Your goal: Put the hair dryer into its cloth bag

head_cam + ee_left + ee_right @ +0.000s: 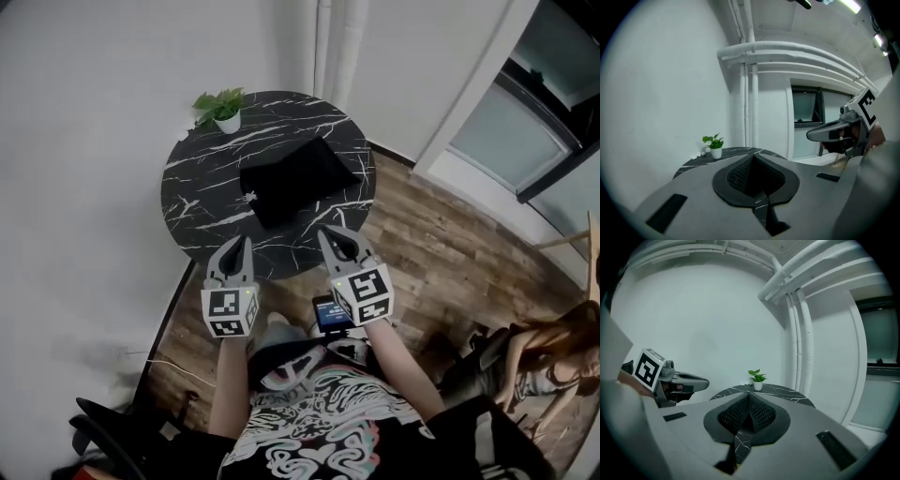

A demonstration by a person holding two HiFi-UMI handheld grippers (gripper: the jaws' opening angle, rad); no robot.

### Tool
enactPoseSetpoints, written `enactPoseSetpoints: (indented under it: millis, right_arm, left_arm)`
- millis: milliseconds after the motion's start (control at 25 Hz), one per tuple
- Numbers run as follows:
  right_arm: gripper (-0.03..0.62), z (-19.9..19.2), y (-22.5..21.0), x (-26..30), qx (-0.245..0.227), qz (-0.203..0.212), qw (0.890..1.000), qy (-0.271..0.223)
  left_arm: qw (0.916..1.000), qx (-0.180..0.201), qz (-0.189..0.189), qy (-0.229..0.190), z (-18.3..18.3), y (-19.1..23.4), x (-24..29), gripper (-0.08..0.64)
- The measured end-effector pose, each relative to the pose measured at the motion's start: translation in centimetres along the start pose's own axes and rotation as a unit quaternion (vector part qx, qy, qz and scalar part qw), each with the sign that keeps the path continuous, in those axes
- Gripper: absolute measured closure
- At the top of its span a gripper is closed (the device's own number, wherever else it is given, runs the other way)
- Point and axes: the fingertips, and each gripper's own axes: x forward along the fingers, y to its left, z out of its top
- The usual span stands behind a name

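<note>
Both tongs are up in front of the operator, side by side over the near edge of the round black marbled surface (192,192). Left tongs (246,241) are clenched, nothing between the jaws; their own view shows the two ribbed pads pressed together at the tips (753,157), with only the veined top showing through the gap below. Right tongs (324,232) are the same story: jaws together, empty, pads meeting at the tips (748,396). Each one catches the other off to its side, the right tongs (816,135) at the edge of the left gripper view and the left tongs (704,380) at the edge of the right gripper view. Well apart from both, the black bag (296,178) lies flat near the middle of the surface, angled toward the right rim. Whether the dryer sits inside it, I can't tell. A small potted plant (223,109) stands at the far left rim, close to the white wall (84,141). To the right, wooden floor (441,248), and a person (548,361) seated low at the far right.
</note>
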Motion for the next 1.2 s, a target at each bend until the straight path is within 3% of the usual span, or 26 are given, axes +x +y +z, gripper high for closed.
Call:
enactPoseSetpoints:
  millis: [480,1200]
  right_arm:
    - [0.572,1.1,-1.8,-0.3,-0.004,-0.012,1.0,-0.012]
    - [0.572,0.7,-1.9,0.0,-0.006,-0.006,1.0,-0.003]
  left_arm:
    - [0.9991,0.03,0.02,-0.022,2.2,-0.3,0.7,0.545]
    - [0.9996,0.021,0.019,-0.008,1.1,-0.4,1.0,0.545]
